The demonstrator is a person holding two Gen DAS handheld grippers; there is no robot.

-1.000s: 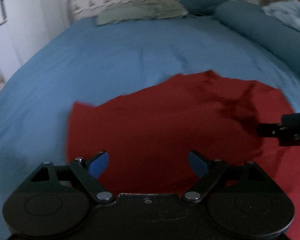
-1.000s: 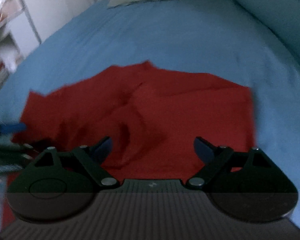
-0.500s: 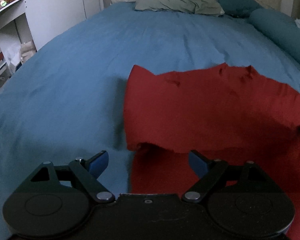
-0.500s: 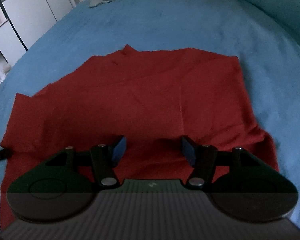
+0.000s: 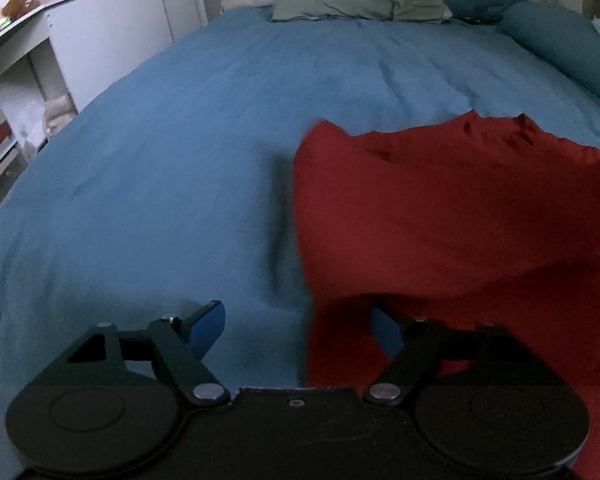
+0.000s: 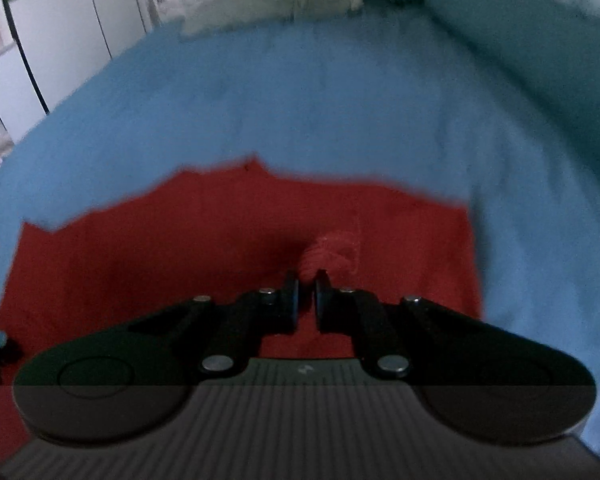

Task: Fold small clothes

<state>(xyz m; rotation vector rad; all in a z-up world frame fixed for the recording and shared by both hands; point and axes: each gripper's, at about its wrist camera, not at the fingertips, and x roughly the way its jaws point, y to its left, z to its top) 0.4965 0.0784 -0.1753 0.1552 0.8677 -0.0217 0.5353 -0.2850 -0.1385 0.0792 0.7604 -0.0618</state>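
A red garment [image 5: 440,220] lies on the blue bed cover, its near part raised in a fold. My left gripper [image 5: 296,316] is at the garment's left edge. Its jaws are closing but still wide: the left finger [image 5: 208,320] is over bare bed cover, the right finger [image 5: 384,328] sits under the raised red fold, and the edge runs between them without being pressed. In the right wrist view the red garment [image 6: 180,248] spreads ahead. My right gripper [image 6: 306,280] is shut on a small bunch of its cloth [image 6: 332,250], pulled up from the near middle.
The blue bed cover [image 5: 180,160] stretches away to pale pillows [image 5: 360,4] at the headboard. A teal bolster [image 5: 560,44] lies along the right side. White shelves and a cupboard [image 5: 20,80] stand beyond the bed's left edge.
My right gripper has closed from wide open onto a pinch of red cloth and risen. My left gripper has moved to the garment's left edge and narrowed a little. The near fold has lifted.
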